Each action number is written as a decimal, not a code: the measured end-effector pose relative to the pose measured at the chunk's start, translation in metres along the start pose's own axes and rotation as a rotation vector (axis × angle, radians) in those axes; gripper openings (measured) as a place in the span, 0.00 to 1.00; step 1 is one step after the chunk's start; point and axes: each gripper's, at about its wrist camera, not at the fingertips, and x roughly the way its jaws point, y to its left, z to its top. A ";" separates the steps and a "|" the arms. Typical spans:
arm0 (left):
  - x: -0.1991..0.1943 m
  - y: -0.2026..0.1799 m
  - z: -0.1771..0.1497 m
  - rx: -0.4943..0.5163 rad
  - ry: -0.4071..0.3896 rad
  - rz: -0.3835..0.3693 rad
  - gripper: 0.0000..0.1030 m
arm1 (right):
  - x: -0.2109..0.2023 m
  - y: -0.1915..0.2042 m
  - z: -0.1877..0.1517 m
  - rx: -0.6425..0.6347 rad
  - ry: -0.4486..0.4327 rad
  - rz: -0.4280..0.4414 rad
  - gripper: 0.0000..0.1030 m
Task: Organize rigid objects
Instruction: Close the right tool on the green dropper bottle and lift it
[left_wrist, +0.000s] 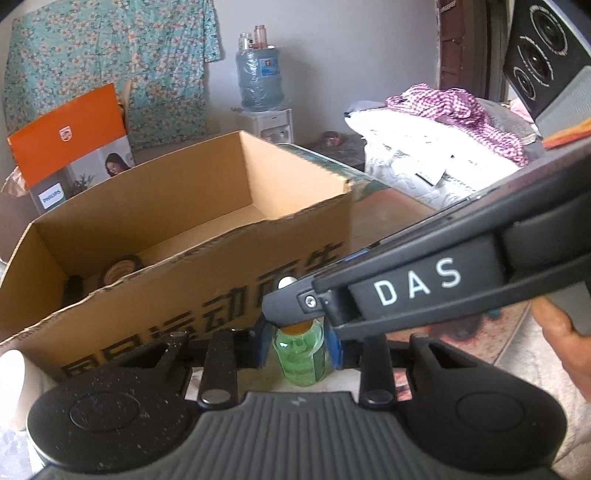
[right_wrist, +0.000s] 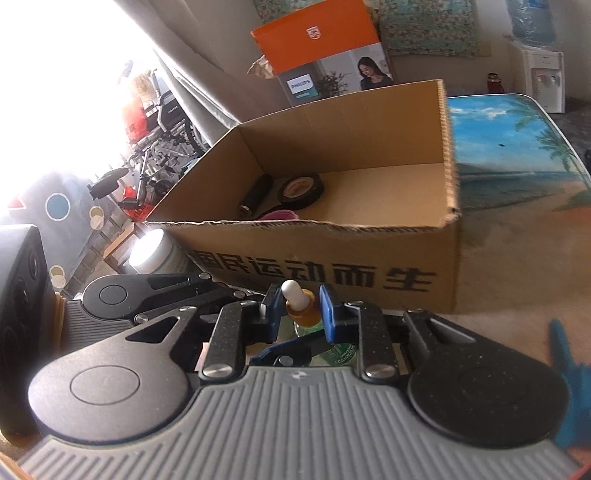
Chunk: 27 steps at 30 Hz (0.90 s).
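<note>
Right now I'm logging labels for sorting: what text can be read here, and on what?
"DAS": white letters on the right tongs' arm, left wrist view.
"PHILIPS": orange box behind the cardboard box.
"国民运动而生": cardboard box front.
Green dropper bottle label: too blurred.
Water jug sticker: too small.

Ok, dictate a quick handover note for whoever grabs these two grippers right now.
Left gripper: shut on the green dropper bottle, at its body.
Right gripper: shut on the same bottle's amber neck, below the white bulb.
Bottle is outside the cardboard box, in front of its near wall.
Done: tape roll, a dark cylinder and something pink already in the box.
Left: get the bottle in; a white jar also stands outside.
</note>
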 end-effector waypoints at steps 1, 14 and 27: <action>0.000 -0.003 0.000 0.002 -0.003 -0.007 0.30 | -0.003 -0.003 -0.001 0.005 0.000 -0.004 0.20; 0.001 -0.027 -0.002 0.069 -0.022 -0.011 0.31 | -0.027 -0.019 -0.014 0.043 -0.015 -0.030 0.19; 0.013 -0.038 -0.012 0.112 -0.012 0.054 0.42 | -0.024 -0.018 -0.012 0.032 -0.001 -0.030 0.22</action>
